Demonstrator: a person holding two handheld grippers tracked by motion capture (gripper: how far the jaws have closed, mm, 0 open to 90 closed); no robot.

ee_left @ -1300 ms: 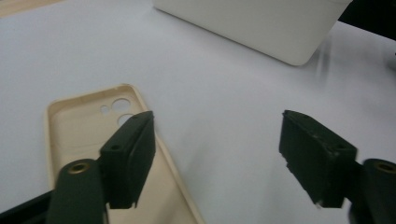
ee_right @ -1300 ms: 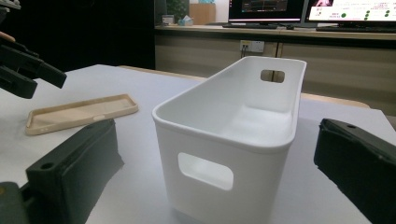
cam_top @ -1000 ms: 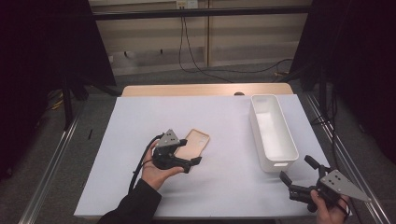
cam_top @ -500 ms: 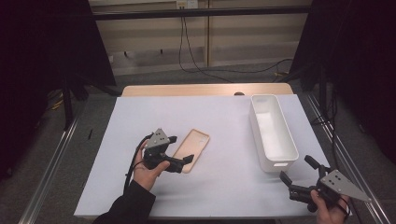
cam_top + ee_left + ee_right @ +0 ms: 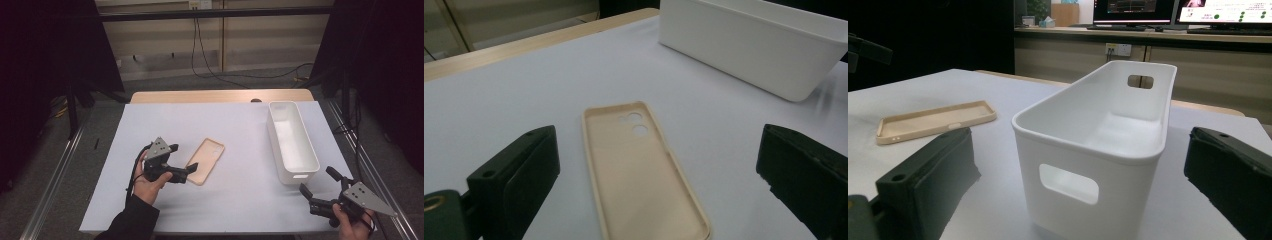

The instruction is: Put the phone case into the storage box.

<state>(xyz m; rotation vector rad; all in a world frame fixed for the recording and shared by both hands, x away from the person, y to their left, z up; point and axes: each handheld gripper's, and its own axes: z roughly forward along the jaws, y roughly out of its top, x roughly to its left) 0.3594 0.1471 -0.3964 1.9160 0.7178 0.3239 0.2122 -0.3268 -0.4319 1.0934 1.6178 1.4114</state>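
**Phone case lies free between wide-set jaws**

The left gripper (image 5: 182, 162) stands with its jaws spread wide; they have just been opening, and the beige phone case (image 5: 205, 161) lies flat, hollow side up, on the white table cover (image 5: 240, 130), its near end between them, seemingly clear of both. Beyond the case, to that claw's right, sits the white bin (image 5: 292, 141). The right gripper (image 5: 316, 186) is also apart, pointing at the bin's near end wall just ahead, gripping nothing.
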